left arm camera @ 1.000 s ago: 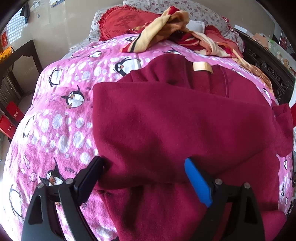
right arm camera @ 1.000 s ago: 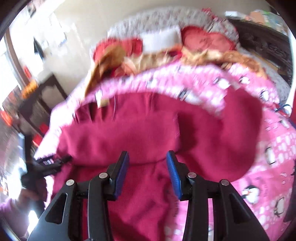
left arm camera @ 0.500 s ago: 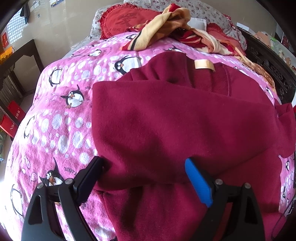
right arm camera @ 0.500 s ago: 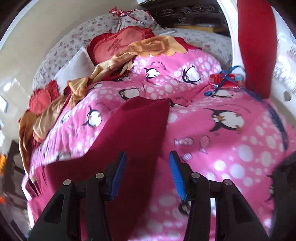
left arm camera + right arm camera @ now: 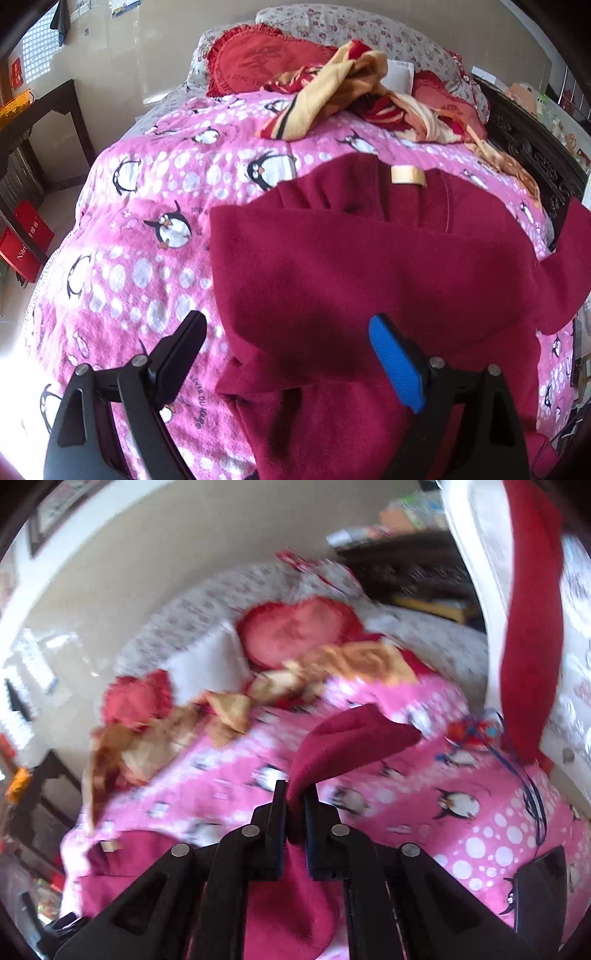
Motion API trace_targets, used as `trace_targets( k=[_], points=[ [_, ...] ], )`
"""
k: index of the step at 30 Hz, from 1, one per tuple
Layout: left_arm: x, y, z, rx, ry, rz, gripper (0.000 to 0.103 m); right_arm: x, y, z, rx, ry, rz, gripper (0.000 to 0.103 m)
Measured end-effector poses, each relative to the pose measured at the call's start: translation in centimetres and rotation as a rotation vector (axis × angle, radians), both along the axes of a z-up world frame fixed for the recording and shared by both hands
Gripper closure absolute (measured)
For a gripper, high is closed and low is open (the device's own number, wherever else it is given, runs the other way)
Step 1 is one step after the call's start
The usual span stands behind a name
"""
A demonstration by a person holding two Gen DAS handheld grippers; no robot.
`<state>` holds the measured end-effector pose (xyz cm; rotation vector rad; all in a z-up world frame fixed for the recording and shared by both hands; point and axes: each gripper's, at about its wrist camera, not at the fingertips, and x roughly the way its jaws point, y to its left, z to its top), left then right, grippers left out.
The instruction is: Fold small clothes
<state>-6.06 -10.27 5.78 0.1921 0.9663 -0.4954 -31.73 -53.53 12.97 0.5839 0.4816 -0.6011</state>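
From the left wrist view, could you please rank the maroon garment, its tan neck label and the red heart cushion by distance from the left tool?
1. Maroon garment, right beneath the open left tool.
2. Tan neck label, at the garment's far edge.
3. Red heart cushion, at the bed's head, left.

- Left wrist view: mounted behind the left claw [image 5: 284, 354], looking steeply down along the bed [image 5: 122, 258] from its foot toward the pillows at the head; the maroon garment [image 5: 369, 266] fills the near foreground.
- Right wrist view: behind the right claw [image 5: 294, 805], angled less steeply, close over the bed's right side, facing the head; blurred.
- Shared: the pink penguin blanket [image 5: 480, 834], the red heart cushion [image 5: 266, 59], the yellow-and-red cloth heap [image 5: 343, 81] and the garment.
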Motion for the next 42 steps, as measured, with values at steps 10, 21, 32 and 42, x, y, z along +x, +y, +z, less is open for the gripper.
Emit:
trace_targets(
  k=[10, 21, 32, 42],
  points=[
    [1.8, 5.4, 3.3, -0.120, -0.002, 0.113, 0.010, 11.8, 19.4, 1.9, -0.033, 0.006, 0.525, 0.102],
    [1.6, 5.6, 2.1, -0.178, 0.058, 0.060, 0.010, 18.2, 30.3, -10.1, 0.050, 0.317, 0.816, 0.074],
    [1.3, -4.0, -1.7, -0.082, 0.196, -0.118, 0.081, 8.1, 19.1, -5.9, 0.123, 0.211, 0.516, 0.070],
    [2.1, -0.5, 3.2, -0.137, 0.052, -0.072, 0.094, 5.0, 12.3, -5.7, 0.117, 0.219, 0.277, 0.065]
  ],
)
